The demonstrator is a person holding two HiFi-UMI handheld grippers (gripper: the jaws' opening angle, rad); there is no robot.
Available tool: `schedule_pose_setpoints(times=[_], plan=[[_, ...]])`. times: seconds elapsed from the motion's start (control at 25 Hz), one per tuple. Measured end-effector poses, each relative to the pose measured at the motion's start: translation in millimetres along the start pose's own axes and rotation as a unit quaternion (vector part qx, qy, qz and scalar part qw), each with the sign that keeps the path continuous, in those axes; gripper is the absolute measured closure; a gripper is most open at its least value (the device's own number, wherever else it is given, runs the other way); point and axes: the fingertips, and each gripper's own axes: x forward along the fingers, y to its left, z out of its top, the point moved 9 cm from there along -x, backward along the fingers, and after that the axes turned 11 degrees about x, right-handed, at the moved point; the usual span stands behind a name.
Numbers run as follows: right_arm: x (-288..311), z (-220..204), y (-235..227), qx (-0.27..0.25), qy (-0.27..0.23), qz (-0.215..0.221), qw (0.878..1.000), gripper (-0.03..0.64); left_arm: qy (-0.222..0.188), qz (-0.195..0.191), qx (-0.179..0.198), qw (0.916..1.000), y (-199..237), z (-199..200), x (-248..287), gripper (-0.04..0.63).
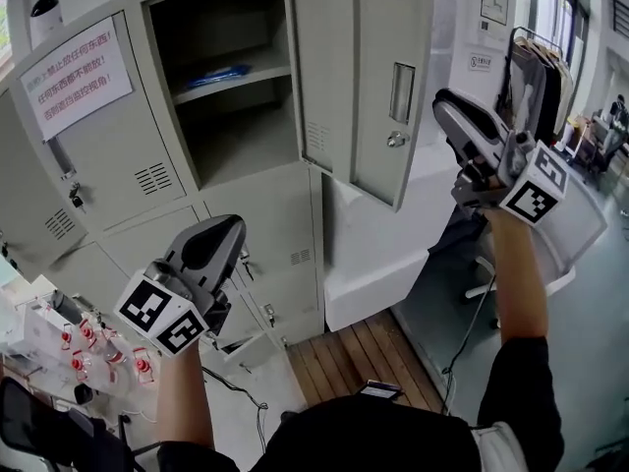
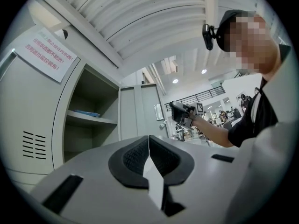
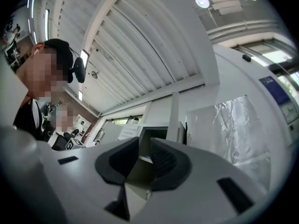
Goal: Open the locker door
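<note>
The grey locker door (image 1: 359, 77) stands swung out to the right, its recessed handle (image 1: 401, 91) and lock knob (image 1: 395, 140) facing me. The compartment (image 1: 231, 87) behind it is exposed, with a blue item on its shelf (image 1: 221, 72). My right gripper (image 1: 444, 104) hangs just right of the door's outer edge, apart from it; in the right gripper view its jaws (image 3: 144, 155) stand partly apart with nothing between them, and the door edge (image 3: 174, 118) shows beyond. My left gripper (image 1: 231, 226) is lower left, before the lower lockers, its jaws (image 2: 148, 143) closed together and empty.
A white sign with red print (image 1: 77, 75) hangs on the neighbouring locker. A white partition (image 1: 393, 264) stands under the open door, above wooden floor boards (image 1: 369, 347). A clothes rack (image 1: 536, 77) is at far right. Small red-capped items (image 1: 88, 357) crowd the lower left.
</note>
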Motion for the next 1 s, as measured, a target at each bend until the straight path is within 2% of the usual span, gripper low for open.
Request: schedule_pose_setpoints(times=[0.16, 0.44, 0.6, 0.92, 1.0], plan=[[-3.1, -20.4, 29.4, -0.012, -0.01, -0.008, 1.0, 0.568, -0.018, 0.024, 0.029, 0.9992, -13.5, -0.3, -8.4, 0.577], [-10.0, -86.0, 79.8, 0.027, -0.01, -0.004, 1.0, 0.597, -0.029, 0.065, 0.055, 0.996, -40.9, -12.0, -32.6, 0.578], [-15.8, -136.2, 114.4, 0.06, 0.012, -0.001, 0.998, 0.599, -0.025, 0.071, 0.043, 0.9962, -66.4, -33.2, -46.8, 0.578], [-28.3, -248.3, 182.8, 0.114, 0.08, -0.004, 0.99, 0.602, -0.01, 0.096, 0.01, 0.9953, -112.9, -104.7, -82.0, 0.578], [-34.7, -272.1, 195.2, 0.137, 0.089, -0.009, 0.987, 0.603, -0.022, 0.104, 0.002, 0.9943, -122.5, -122.0, -95.0, 0.578]])
